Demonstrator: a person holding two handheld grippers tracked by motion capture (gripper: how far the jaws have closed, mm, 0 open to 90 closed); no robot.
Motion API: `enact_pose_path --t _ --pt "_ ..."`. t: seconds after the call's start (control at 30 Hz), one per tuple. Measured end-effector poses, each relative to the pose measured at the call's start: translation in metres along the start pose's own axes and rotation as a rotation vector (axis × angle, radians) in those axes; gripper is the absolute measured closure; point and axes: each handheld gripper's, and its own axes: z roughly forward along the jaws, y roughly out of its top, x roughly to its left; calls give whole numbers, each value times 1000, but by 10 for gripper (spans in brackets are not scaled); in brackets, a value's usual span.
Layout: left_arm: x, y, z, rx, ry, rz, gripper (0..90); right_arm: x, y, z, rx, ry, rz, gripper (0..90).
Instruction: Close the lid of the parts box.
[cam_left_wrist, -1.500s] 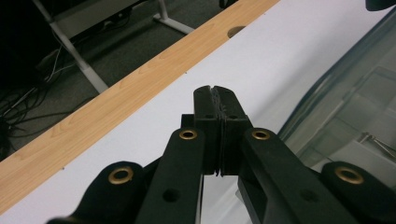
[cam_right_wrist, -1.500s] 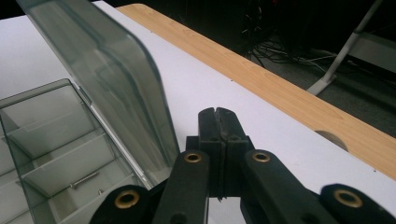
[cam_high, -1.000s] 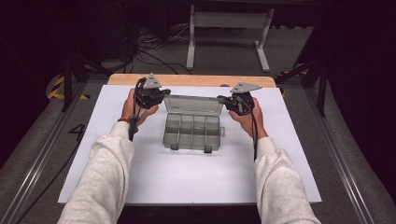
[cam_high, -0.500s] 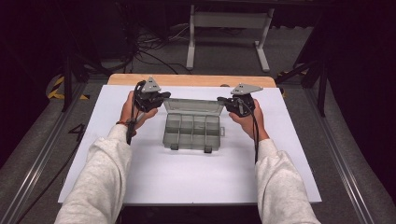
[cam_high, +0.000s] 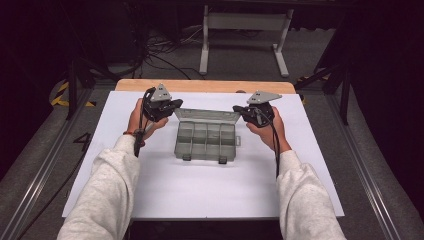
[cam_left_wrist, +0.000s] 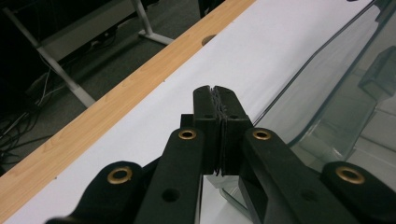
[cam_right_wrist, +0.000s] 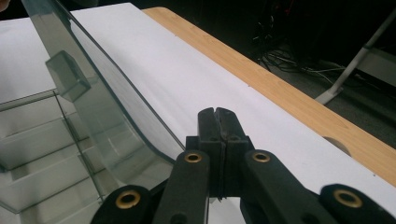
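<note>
A clear plastic organiser box (cam_high: 206, 141) sat in the middle of a white sheet (cam_high: 200, 190) that covered most of a wooden table (cam_high: 200, 85). Its lid (cam_high: 206, 116) stood raised at the back, hinged along the far edge, and the compartments inside looked bare as far as I could tell from above. Two small latches stuck out from the near edge of the box.

The person in pale grey sleeves held a tool in each hand, one on either side of the raised lid. The left gripper (cam_high: 175, 103) was just beside the lid's left end, its black jaws pressed flat together with nothing between them; in the left gripper view (cam_left_wrist: 217, 93) the closed tips sat over the white sheet, with the curved edge of the clear lid (cam_left_wrist: 327, 93) just to their right. Whether the tips touched the lid I could not tell.

The right gripper (cam_high: 237, 108) was at the lid's right end, jaws likewise pressed together on nothing. In the right gripper view (cam_right_wrist: 216, 114) the lid (cam_right_wrist: 102, 107) rose just to the left of the closed tips, and the wooden table edge (cam_right_wrist: 299, 98) ran beyond them.

Both hands rested low, near the sheet, well apart from each other with the box between them.
</note>
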Motion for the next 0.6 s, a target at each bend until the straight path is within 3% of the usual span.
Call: enact_pose_path --t 0.6 --pt "-13 -9 -6 33 -32 51 888 10 -4 -4 18 62 -28 900"
